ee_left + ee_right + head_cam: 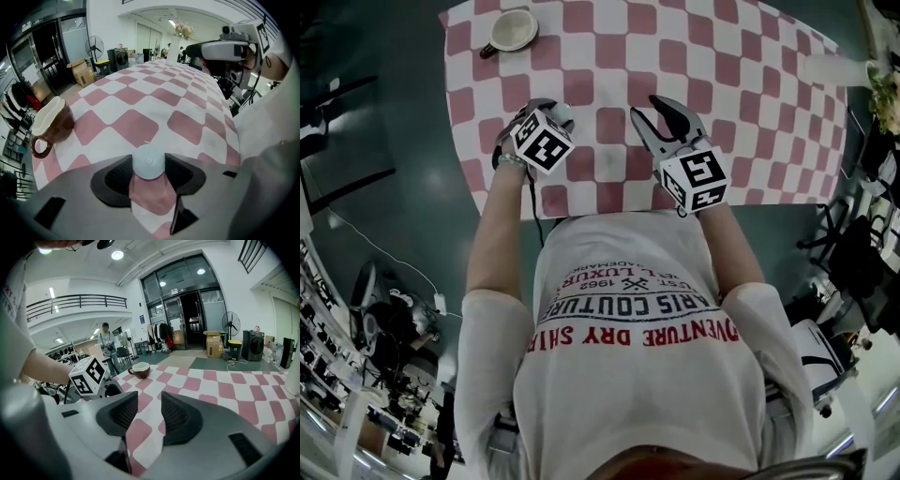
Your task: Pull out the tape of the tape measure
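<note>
The tape measure (149, 163) is a small round pale blue-grey case with a thin tape tip at its far edge. It lies on the pink-and-white checked cloth (140, 124). My left gripper (149, 159) points steeply down, with both pads against the case's sides. In the head view the left gripper (553, 114) is at the cloth's near left, its jaws mostly hidden under its marker cube. My right gripper (647, 107) hovers to its right, open. Nothing is between its jaws (149, 401), and its view shows the left gripper's cube (89, 376).
A brown cup with a white inside (513, 30) (51, 124) (139, 370) stands at the cloth's far left corner. A white bottle (834, 67) stands at the far right. The table's near edge (609, 212) is just below the grippers, against my body.
</note>
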`<state>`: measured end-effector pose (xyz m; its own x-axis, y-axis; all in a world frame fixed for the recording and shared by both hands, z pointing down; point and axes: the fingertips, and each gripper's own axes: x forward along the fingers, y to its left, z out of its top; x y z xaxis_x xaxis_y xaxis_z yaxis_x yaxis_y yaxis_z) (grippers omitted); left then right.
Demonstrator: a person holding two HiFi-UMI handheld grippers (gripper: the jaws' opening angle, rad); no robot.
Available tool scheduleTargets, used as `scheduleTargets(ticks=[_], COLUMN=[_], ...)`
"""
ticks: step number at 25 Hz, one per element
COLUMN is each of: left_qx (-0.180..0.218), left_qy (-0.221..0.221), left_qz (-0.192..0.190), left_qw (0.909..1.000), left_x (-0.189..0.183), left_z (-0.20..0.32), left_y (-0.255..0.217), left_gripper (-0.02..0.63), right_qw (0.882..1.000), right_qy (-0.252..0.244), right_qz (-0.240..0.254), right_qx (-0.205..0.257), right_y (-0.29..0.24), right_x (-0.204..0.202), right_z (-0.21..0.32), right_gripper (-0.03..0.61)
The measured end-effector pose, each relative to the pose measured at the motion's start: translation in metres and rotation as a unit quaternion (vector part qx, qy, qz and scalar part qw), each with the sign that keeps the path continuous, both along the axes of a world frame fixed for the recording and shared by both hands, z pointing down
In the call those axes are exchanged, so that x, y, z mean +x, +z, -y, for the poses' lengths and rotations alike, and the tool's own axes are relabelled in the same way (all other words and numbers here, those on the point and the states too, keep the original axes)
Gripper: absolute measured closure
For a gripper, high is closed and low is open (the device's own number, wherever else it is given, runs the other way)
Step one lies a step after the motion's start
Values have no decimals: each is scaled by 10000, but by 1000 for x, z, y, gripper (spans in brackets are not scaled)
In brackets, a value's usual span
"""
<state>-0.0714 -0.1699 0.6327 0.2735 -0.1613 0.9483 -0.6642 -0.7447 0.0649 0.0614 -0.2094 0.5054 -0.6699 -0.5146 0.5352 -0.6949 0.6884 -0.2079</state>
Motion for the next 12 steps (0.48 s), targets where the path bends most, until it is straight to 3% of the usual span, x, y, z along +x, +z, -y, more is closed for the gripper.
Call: scheduleTargets(ticks=[4, 12], left_qx=[28, 100], left_qy=[52, 663], left_qz=[-37, -178], left_qw=[10000, 9976], left_x=[1, 10], left_z=[-2, -12], left_y=[2, -12], left_gripper=[383, 383], right_qw=[9999, 9992], right_qy=[-102, -370], right_qz=[-47, -132], right_qx=[7, 59], right_y=[3, 0], right_x=[0, 1], right_z=[1, -4], right_gripper=[408, 408])
